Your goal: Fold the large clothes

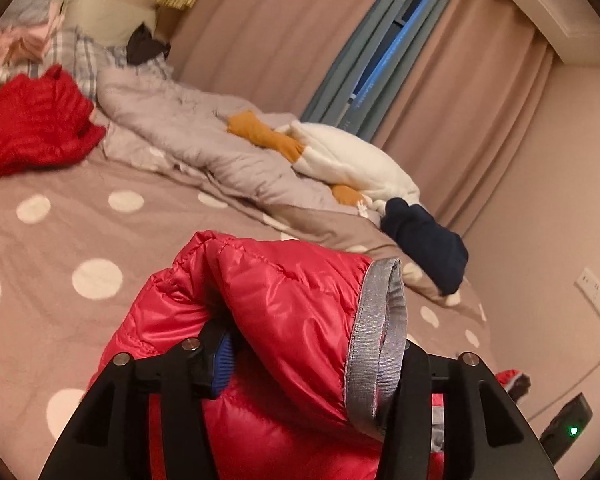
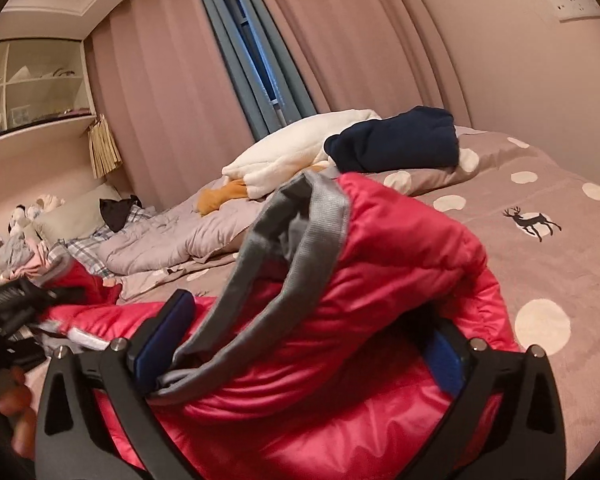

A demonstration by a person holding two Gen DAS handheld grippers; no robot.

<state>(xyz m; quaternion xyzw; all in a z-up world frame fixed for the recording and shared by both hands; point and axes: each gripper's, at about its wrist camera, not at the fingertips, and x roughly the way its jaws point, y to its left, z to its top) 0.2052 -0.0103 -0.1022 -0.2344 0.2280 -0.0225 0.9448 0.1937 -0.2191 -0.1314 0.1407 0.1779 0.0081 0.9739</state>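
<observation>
A red quilted down jacket with grey-trimmed cuffs is held up over the polka-dot bed. My left gripper is shut on one sleeve end, whose grey cuff hangs by the right finger. My right gripper is shut on the other sleeve of the jacket, its grey cuff standing open between the blue-padded fingers. The left gripper shows at the left edge of the right wrist view.
On the bed lie a second red jacket, a rumpled grey quilt, a white and orange plush and a folded navy garment. Curtains hang behind. Shelves stand at left.
</observation>
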